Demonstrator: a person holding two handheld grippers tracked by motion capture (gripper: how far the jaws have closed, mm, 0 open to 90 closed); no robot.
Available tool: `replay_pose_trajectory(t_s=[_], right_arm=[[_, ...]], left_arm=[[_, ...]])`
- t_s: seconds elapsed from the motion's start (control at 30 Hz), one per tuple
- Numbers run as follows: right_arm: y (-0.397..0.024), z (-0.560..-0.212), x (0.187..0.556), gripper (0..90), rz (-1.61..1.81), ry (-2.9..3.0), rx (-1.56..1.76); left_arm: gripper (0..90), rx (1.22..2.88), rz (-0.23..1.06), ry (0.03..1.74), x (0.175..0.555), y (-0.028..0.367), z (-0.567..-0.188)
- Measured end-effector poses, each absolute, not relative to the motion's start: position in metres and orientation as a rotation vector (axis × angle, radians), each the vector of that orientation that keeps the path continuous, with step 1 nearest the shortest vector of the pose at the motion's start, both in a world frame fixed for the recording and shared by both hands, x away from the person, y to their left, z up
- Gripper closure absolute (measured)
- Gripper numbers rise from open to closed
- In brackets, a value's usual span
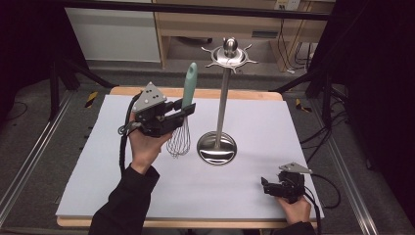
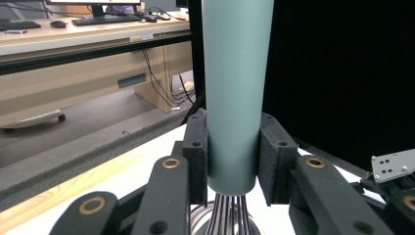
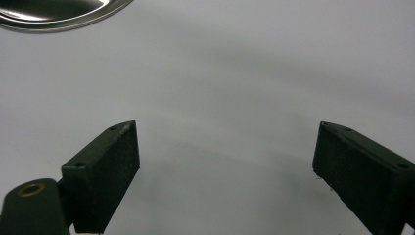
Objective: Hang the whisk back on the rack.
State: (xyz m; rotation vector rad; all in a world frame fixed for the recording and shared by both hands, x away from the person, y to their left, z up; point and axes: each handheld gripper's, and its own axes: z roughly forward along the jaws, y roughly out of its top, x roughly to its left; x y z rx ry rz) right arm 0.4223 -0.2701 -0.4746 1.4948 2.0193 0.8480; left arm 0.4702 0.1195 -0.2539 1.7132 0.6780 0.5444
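Your left hand-held gripper (image 1: pixel 182 110) is squeezing the whisk (image 1: pixel 183 113) by the low end of its pale green handle (image 2: pixel 237 93), just above where the wires start. In the left gripper view the two black pads (image 2: pixel 196 161) press on both sides of the handle, so the hold looks snug. You have the whisk up in the air over the white tabletop (image 1: pixel 117 166), just to the left of the shiny metal stand (image 1: pixel 221 105). The whisk stands almost straight up and down. Its handle points up and leans back a little toward the far side, and its round wire end (image 1: pixel 178 139) hangs down near the stand's round foot (image 1: pixel 216 148). It looks like the job is to hang the whisk on one of the little hooks (image 1: pixel 209 50) around the top of the stand. To do that well, lift it slowly until the top of the handle is as high as the hooks. Keep the whisk straight so the wires do not bump the pole (image 1: pixel 222 100). I cannot tell from here if the handle has a hole or loop at the top, so look for one before you try the hook. Squeeze gently but do not let go until it hangs by itself. Your right hand-held gripper (image 1: pixel 268 186) rests low on the tabletop near the right front corner, well apart from the stand. Its jaws are spread wide with nothing between them. You could use it to hold the stand's foot steady if the stand wobbles.
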Motion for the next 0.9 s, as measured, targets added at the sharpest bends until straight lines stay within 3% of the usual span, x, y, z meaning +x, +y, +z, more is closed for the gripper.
replay_pose_trajectory(t_s=[0.9], right_arm=[[-0.270,-0.474,0.422,10.6,0.862,2.017,1.501]], left_arm=[[68.3,1.784,0.551,0.691,0.484,0.099,-0.244]])
